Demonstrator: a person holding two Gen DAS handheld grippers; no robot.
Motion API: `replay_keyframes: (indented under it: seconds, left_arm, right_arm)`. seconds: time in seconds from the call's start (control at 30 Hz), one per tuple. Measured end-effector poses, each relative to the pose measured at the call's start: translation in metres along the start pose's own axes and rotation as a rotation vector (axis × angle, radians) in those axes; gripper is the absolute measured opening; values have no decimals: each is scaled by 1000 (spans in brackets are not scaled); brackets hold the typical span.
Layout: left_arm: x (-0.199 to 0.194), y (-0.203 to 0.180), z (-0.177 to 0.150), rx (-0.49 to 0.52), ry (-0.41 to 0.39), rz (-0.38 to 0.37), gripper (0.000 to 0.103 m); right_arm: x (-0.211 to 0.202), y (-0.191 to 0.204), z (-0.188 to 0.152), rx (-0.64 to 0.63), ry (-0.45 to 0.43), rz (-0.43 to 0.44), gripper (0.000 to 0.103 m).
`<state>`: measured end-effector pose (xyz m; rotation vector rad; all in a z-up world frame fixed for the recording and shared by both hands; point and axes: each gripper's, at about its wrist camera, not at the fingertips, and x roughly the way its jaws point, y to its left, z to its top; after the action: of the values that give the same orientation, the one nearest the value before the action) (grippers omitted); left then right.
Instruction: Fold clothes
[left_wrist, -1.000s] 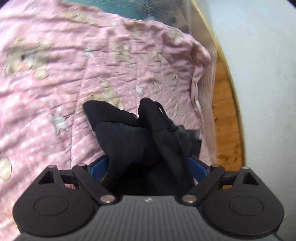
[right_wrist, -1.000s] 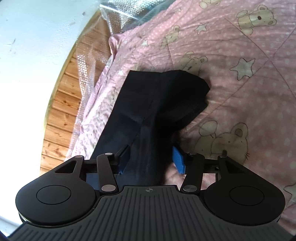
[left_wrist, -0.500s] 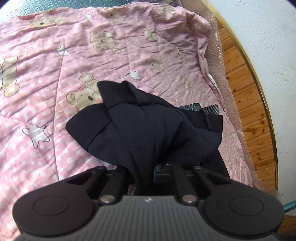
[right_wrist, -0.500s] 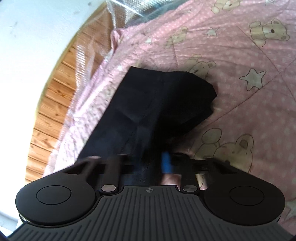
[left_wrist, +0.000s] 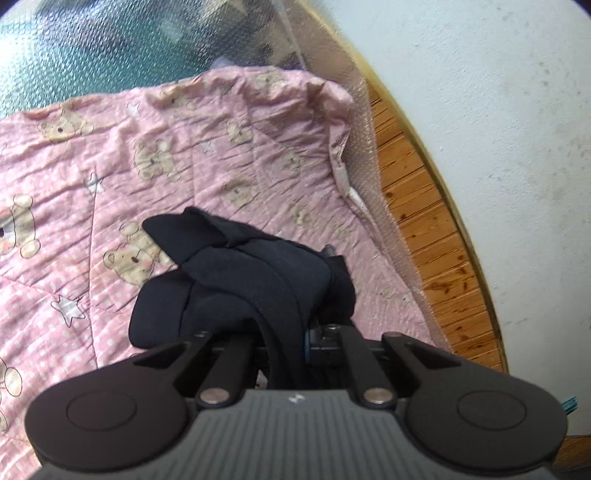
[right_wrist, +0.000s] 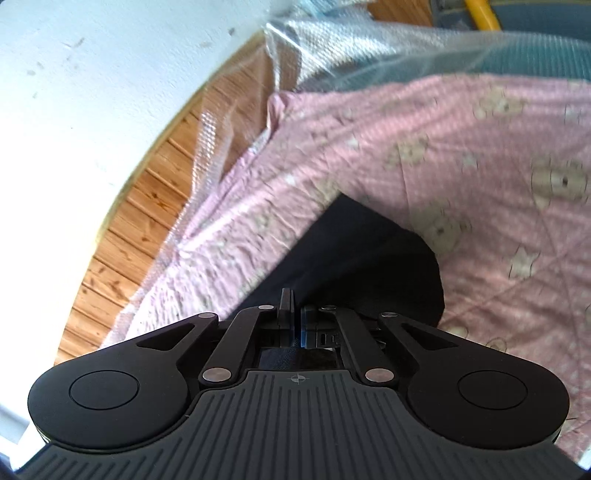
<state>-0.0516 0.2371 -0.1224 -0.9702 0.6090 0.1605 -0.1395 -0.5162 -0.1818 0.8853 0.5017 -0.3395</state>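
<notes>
A black garment (left_wrist: 236, 280) lies bunched on a pink teddy-bear quilt (left_wrist: 184, 147). My left gripper (left_wrist: 288, 332) is shut on a fold of the black garment, which drapes over the fingers and hides them. In the right wrist view the same black garment (right_wrist: 369, 258) spreads flatter on the quilt (right_wrist: 480, 166). My right gripper (right_wrist: 295, 321) is shut on its near edge, jaws pressed together on the cloth.
A wooden bed frame (left_wrist: 424, 240) runs along a white wall (left_wrist: 498, 129). It also shows in the right wrist view (right_wrist: 147, 206). Clear bubble wrap (right_wrist: 332, 40) covers the bed edge, and a teal surface (left_wrist: 92, 55) lies beyond the quilt.
Both grippers went from open around the garment to shut on it. Both then lifted and pulled back, so more of the quilt's far edge shows.
</notes>
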Motion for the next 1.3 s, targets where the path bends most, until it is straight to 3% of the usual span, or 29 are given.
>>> replay_keyframes:
  seconds: [0.17, 0.23, 0.33, 0.4, 0.5, 0.53, 0.57, 0.6, 0.63, 0.73, 0.87, 1.0, 1.13, 1.2, 1.27, 1.3]
  left_arm:
    - [-55, -80, 34, -18, -130, -107, 5]
    - [-55, -123, 59, -33, -176, -104, 5]
    - [2, -177, 99, -51, -174, 22, 6]
    - [73, -196, 120, -29, -142, 178, 6]
    - [204, -173, 130, -1, -61, 440, 9]
    - [246, -158, 130, 53, -16, 507, 11]
    - [278, -142, 128, 101, 12, 582, 11]
    - [299, -127, 127, 102, 30, 651, 11]
    - [312, -114, 125, 96, 37, 690, 9]
    - [311, -93, 121, 56, 4, 640, 11]
    - [303, -91, 124, 141, -12, 630, 26]
    - [303, -95, 134, 219, -38, 627, 31]
    - [316, -106, 152, 291, -26, 660, 32]
    - [313, -114, 163, 306, -33, 674, 32]
    - [297, -120, 174, 292, -68, 668, 35]
    - [286, -123, 179, 279, -90, 660, 36]
  right_arm:
    - [-39, 51, 41, -111, -12, 13, 0]
    - [-41, 78, 68, -179, 11, 6, 0]
    - [-6, 128, 108, -303, 99, 0, 0]
    - [46, 158, 126, -370, 185, -19, 0]
    - [153, 177, 124, -450, 323, -74, 0]
    - [191, 178, 120, -458, 371, -89, 3]
    - [211, 171, 120, -445, 363, -101, 7]
    - [231, 165, 120, -433, 354, -114, 23]
    - [251, 158, 120, -420, 346, -126, 23]
    - [309, 138, 121, -383, 317, -161, 24]
    - [274, 125, 136, -470, 184, -121, 24]
    - [239, 128, 111, -676, 241, -43, 25]
    - [249, 142, 65, -931, 374, 23, 32]
    - [275, 143, 54, -1003, 401, -116, 32]
    - [291, 139, 64, -975, 346, -244, 33]
    - [297, 140, 70, -959, 310, -352, 35]
